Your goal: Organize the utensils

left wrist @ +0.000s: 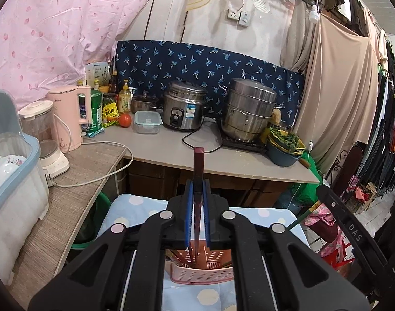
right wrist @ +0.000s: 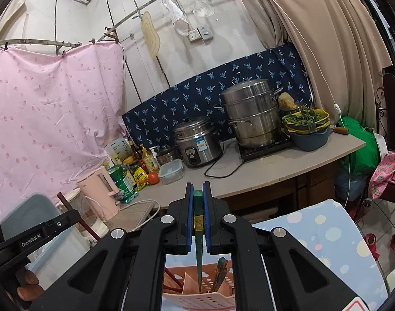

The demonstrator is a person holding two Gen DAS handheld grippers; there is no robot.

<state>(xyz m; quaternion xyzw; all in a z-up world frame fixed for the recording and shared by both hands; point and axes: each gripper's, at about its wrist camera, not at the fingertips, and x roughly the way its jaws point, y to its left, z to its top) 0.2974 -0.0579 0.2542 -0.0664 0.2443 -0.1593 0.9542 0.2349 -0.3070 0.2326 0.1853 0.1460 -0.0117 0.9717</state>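
Left wrist view: left gripper [left wrist: 197, 185], jaws clenched on a dark red chopstick [left wrist: 198, 160], tip down over the pink holder [left wrist: 202, 276]. Right wrist view: right gripper [right wrist: 198, 189], jaws clamped on a green chopstick [right wrist: 198, 207], point hanging inside that holder [right wrist: 197, 302] on the dotted surface [right wrist: 327, 233].

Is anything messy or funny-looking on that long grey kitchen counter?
One thing: a wooden-handled tool pokes out past the grey counter's far right edge, beside the stacked bowls of leafy greens. It looks easy to knock off. Nothing looks spilled or broken.
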